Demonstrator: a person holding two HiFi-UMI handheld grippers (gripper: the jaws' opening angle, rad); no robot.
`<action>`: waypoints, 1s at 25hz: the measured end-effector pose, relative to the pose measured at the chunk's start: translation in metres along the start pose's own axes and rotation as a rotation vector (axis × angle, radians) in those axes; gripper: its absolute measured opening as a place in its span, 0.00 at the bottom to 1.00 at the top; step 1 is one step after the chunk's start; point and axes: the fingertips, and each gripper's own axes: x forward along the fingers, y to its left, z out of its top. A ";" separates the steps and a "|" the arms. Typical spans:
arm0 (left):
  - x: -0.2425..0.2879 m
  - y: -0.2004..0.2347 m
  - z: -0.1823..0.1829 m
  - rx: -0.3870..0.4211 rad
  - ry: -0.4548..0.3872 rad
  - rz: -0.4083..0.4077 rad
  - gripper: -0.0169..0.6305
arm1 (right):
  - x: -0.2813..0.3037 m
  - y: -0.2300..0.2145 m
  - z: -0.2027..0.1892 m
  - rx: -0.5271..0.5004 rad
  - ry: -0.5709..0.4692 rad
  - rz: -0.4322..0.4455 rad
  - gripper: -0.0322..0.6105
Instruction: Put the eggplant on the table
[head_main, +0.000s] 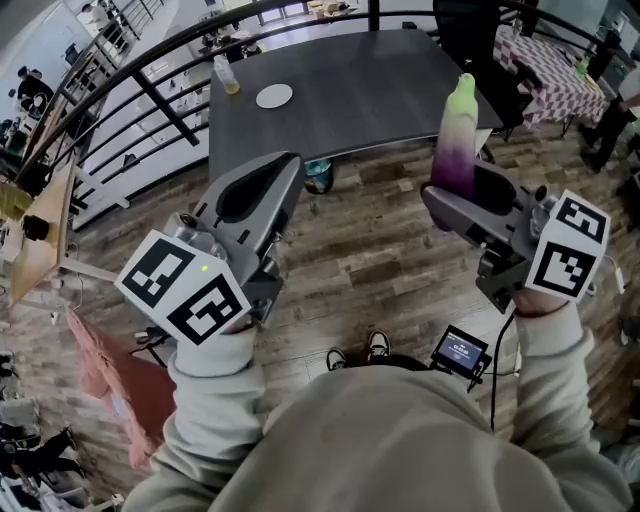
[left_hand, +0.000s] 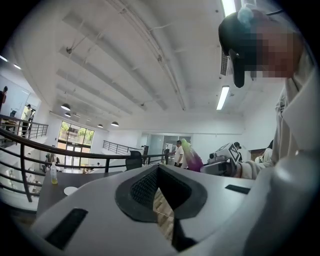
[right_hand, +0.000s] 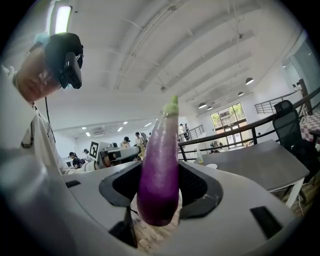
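Grips the eggplant (head_main: 455, 140) upright in the right claw (head_main: 448, 192), purple end down, pale green tip up. From the right gripper view, clenched on the eggplant (right_hand: 160, 165): both dark pads pressed against its purple flanks, with the rounded bottom end hanging just below them. Carries it in the air over the wooden floor (head_main: 370, 250), on the near side of the desk (head_main: 350, 110) and not yet set on it. From the head view, the green tip overlaps the desk's near right edge.

Holds the left claw (head_main: 268, 180) level and well apart from the right one. Clenched on nothing there: from the left gripper view (left_hand: 158, 172), pads together at the tips, with only floor showing through the narrow gap below. Farther off in that same view, the eggplant (left_hand: 192, 159) standing up out of the right claw (left_hand: 222, 162).

On the dark grey desk, toward its far left corner: a white disc (head_main: 274, 96), and just beyond it a bottle (head_main: 228, 75) with yellow liquid at the bottom. Behind and to the left of the desk, a curved black railing (head_main: 150, 62). Down between the sleeves, a pair of shoes (head_main: 360, 350) on the floor, and beside the right sleeve a small lit screen (head_main: 460, 350) on a cable.
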 end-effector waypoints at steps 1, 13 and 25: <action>0.003 0.000 0.000 -0.001 0.000 0.002 0.03 | -0.001 -0.003 0.000 0.000 0.001 0.002 0.41; 0.039 0.002 -0.004 0.003 0.020 0.022 0.03 | 0.000 -0.030 0.009 0.014 0.012 0.060 0.41; 0.084 0.000 -0.002 0.042 0.008 0.055 0.03 | -0.009 -0.075 0.022 0.018 -0.013 0.105 0.41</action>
